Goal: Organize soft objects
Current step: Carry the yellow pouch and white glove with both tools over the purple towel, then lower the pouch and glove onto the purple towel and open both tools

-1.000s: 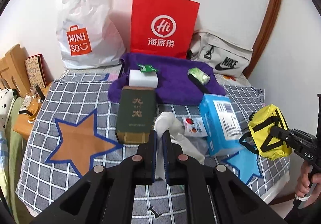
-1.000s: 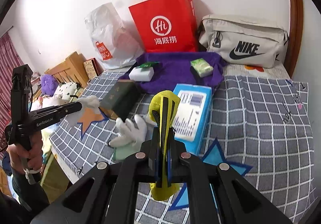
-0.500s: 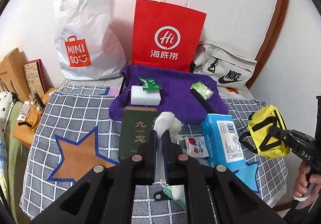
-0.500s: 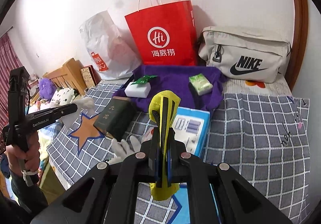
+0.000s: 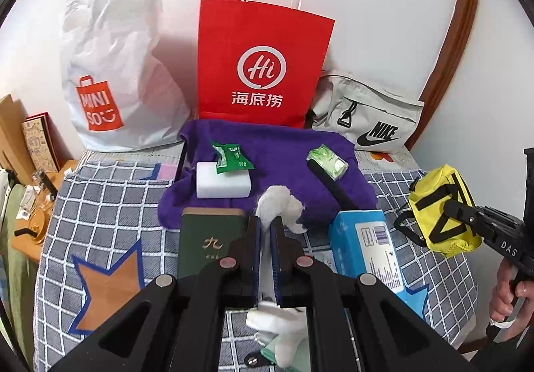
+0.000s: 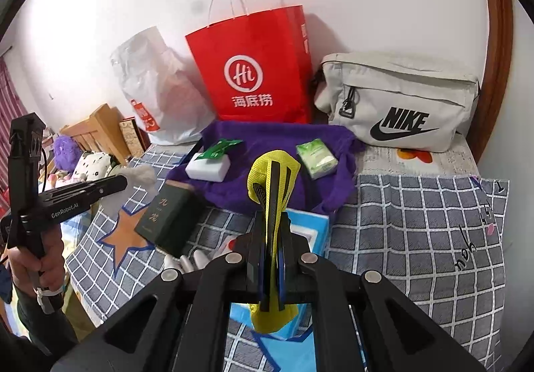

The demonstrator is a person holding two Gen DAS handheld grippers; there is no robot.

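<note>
The left gripper point(image 5: 265, 232) is clamped on a limp white glove point(image 5: 278, 205) and the right gripper point(image 6: 272, 222) on a light yellow mesh pouch point(image 6: 273, 171), both lifted above the checked blanket point(image 6: 417, 222). Both sag, so a mid-body pinch suits. Beyond, boxes crowd the purple towel point(image 5: 283, 145); the red paper bag point(image 5: 263, 61) stands open-topped against the wall.

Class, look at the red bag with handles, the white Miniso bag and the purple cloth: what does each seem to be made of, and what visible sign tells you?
Red bag: probably matte paper; it stands stiff, with sharp folds and twisted cord handles.
Miniso bag: likely thin plastic; crinkled, slightly glossy.
Purple cloth: seemingly towel-like fabric; fuzzy, limp, rumpled.
</note>
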